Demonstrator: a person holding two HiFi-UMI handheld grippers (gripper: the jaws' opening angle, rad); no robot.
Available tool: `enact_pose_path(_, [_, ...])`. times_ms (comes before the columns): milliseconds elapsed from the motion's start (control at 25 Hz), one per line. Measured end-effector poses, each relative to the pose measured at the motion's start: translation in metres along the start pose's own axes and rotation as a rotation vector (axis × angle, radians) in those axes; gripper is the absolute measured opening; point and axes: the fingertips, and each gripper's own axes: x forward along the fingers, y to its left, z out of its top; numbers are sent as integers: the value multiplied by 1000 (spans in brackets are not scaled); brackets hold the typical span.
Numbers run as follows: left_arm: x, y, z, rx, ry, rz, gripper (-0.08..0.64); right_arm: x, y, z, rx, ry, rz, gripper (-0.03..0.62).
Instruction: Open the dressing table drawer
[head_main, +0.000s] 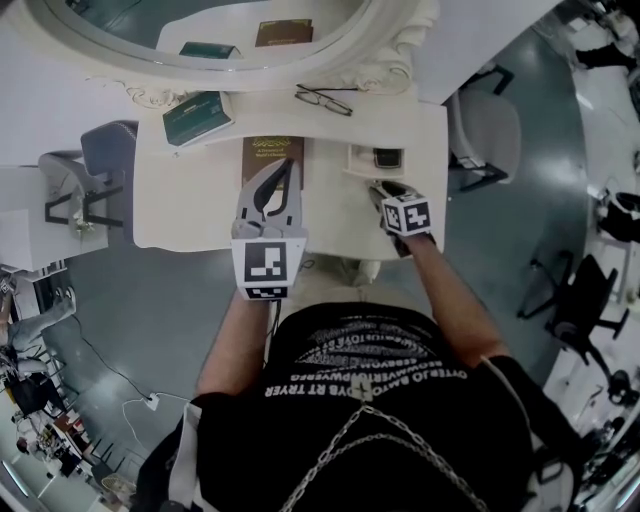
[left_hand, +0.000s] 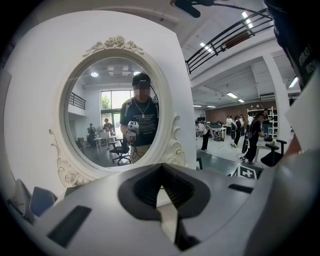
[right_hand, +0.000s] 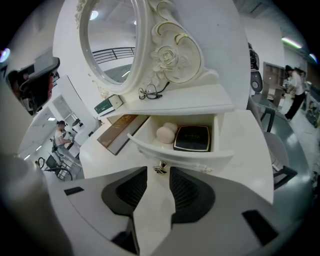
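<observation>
The small drawer (head_main: 356, 162) of the white dressing table (head_main: 190, 205) stands pulled out on the right side. It holds a pink puff (right_hand: 165, 134) and a black compact (right_hand: 192, 137). Its little gold handle (right_hand: 160, 167) sits on the drawer front (right_hand: 180, 157), just beyond my right gripper's tips. My right gripper (right_hand: 158, 174) is open, its pads clear of the handle, and in the head view it hovers right in front of the drawer (head_main: 383, 192). My left gripper (head_main: 290, 170) hangs shut and empty above a brown book (head_main: 272, 152), facing the oval mirror (left_hand: 117, 110).
On the tabletop lie a green box (head_main: 197, 116) and a pair of glasses (head_main: 323, 99) below the mirror's carved frame (right_hand: 170, 57). A grey chair (head_main: 110, 150) stands left of the table and another chair (head_main: 490, 130) to its right. People move about in the hall behind.
</observation>
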Motion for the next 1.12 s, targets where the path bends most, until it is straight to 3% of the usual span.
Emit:
enact_pose_path(280, [-8,-5,24,14,-56,19,3,-50,-19,1,-29,-89,-47,116])
enact_pose_path(440, [-20,-11,32,19,-75,33,3,-91,-13,16,-68,-252,-48,5])
enact_pose_path(840, [-54,-38,53,6,-131,58,3,-198,23,82,-214,-525,-42,2])
enact_pose_path(1120, [-76,-66,63,4,-149,33,3,-271,57,99,-287,-655,-7,2])
